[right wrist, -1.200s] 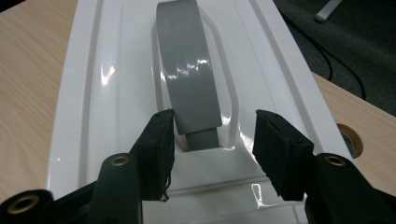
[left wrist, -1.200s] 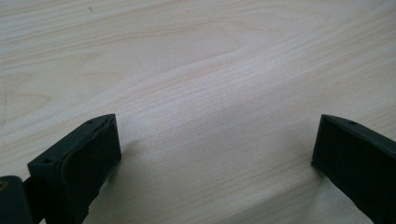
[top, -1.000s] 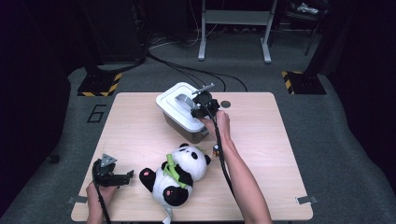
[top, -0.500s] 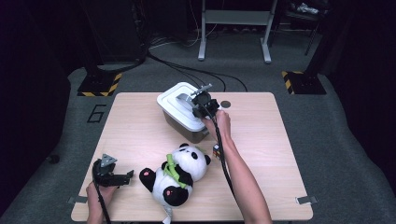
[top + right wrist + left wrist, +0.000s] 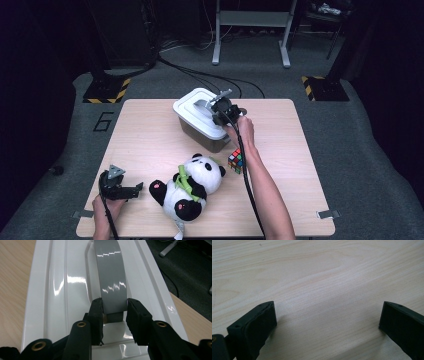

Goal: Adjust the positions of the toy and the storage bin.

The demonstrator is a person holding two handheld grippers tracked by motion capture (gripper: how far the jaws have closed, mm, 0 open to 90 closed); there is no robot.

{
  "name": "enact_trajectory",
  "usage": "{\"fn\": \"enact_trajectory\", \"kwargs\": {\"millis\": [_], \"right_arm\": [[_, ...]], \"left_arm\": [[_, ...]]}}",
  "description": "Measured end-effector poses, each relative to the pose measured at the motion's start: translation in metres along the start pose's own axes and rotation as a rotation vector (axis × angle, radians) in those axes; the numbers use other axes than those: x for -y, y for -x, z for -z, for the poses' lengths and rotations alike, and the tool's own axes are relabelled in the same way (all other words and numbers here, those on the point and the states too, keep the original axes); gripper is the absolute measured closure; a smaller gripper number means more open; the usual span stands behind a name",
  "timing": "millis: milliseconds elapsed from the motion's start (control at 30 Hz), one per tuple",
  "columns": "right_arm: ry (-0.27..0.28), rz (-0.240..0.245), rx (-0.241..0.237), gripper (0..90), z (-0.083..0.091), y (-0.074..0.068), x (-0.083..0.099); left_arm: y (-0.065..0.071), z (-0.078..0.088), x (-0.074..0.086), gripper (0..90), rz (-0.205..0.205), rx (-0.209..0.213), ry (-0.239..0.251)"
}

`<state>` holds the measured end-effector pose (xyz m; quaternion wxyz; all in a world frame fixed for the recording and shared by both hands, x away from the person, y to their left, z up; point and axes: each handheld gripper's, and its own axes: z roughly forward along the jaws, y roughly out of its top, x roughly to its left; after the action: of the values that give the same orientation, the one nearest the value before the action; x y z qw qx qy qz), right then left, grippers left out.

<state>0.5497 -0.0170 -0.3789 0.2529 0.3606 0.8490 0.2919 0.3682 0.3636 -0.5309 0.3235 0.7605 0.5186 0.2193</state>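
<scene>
Pale grained table (image 5: 150,130); right gripper (image 5: 114,310) jaws pinch glossy grey handle (image 5: 111,277); left gripper (image 5: 327,320) jaws wide.

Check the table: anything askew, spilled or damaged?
Nothing spilled or damaged. The white-lidded grey plastic storage box sits at an angle to the wooden table's edges, and the black-and-white panda plush toy lies on its back.

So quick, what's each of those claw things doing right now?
Left gripper: open, holding nothing, over the table.
Right gripper: closed on the grey handle of the white lid.
</scene>
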Motion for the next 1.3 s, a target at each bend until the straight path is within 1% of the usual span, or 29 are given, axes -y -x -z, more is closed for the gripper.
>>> {"fn": "enact_trajectory", "kwargs": {"millis": [33,67,200,300,567,600,667,700,733,767,833,867,900,967,1000,1033,1100,1133,1167,1233,1267,1300], "right_arm": [[-0.012,-0.014,-0.002,65.5,0.001,0.0,0.001],[-0.004,-0.009,0.003,65.6,0.001,0.001,0.001],[-0.007,0.005,0.0,65.6,0.001,0.004,0.003],[-0.003,0.026,0.004,65.7,0.001,0.007,0.003],[-0.012,0.028,0.015,65.7,0.002,0.01,0.004],[-0.013,0.053,0.023,65.7,0.003,0.012,0.005],[-0.012,0.049,0.009,65.2,0.003,0.014,0.006],[-0.011,0.04,0.003,64.7,0.003,0.013,0.006],[-0.011,0.04,0.003,64.7,0.003,0.013,0.006],[-0.008,0.039,0.0,62.4,0.003,0.012,0.007],[-0.006,0.033,0.002,62.0,0.003,0.012,0.007],[-0.006,0.012,0.002,60.4,0.003,0.012,0.008],[-0.006,-0.003,0.001,56.9,0.003,0.014,0.008],[0.004,-0.006,-0.011,53.6,0.003,0.016,0.009],[-0.006,-0.022,-0.015,49.9,0.005,0.016,0.01],[-0.001,-0.029,-0.017,47.7,0.005,0.016,0.011],[0.003,-0.041,-0.032,45.5,0.008,0.016,0.012],[0.013,-0.042,-0.033,41.3,0.009,0.016,0.013],[0.008,-0.059,-0.037,41.0,0.011,0.016,0.014],[0.026,-0.059,-0.052,35.7,0.014,0.016,0.016],[0.016,-0.089,-0.059,33.4,0.016,0.015,0.017],[0.028,-0.101,-0.064,33.1,0.017,0.014,0.018]], "left_arm": [[0.0,0.0,0.0,0.7,0.0,0.0,0.0],[0.0,0.0,0.0,0.7,-0.001,-0.002,0.0],[0.0,0.0,0.0,0.7,0.0,0.0,0.0],[0.0,0.0,0.0,0.7,0.0,0.0,0.0],[0.0,0.0,0.0,0.7,0.001,0.0,0.0],[0.0,0.0,0.0,0.7,0.001,-0.001,0.0],[0.0,0.0,0.0,0.7,0.001,-0.001,0.0],[0.0,0.0,0.0,0.7,0.001,-0.001,0.001],[0.0,0.0,0.0,0.7,0.001,-0.001,0.001],[0.0,0.0,0.0,0.7,0.0,-0.004,0.003],[0.0,0.0,0.0,0.7,0.001,0.0,0.0],[0.0,0.0,0.0,0.7,0.0,-0.002,0.002],[0.0,0.0,0.0,0.7,0.001,0.0,0.001],[0.0,0.0,0.0,0.7,0.001,-0.001,0.001],[0.0,0.0,0.0,0.7,0.001,-0.002,0.002],[0.0,0.0,0.0,0.7,0.002,-0.003,0.005],[0.0,-0.001,0.0,0.7,0.003,-0.005,0.009],[0.001,-0.001,0.001,0.7,0.004,-0.007,0.016],[0.001,-0.001,0.001,0.7,0.004,-0.007,0.015],[0.001,-0.001,0.001,0.7,0.004,-0.006,0.012],[0.001,-0.001,0.001,0.7,0.005,-0.006,0.016],[0.001,-0.001,0.001,0.7,0.005,-0.006,0.016]]}}
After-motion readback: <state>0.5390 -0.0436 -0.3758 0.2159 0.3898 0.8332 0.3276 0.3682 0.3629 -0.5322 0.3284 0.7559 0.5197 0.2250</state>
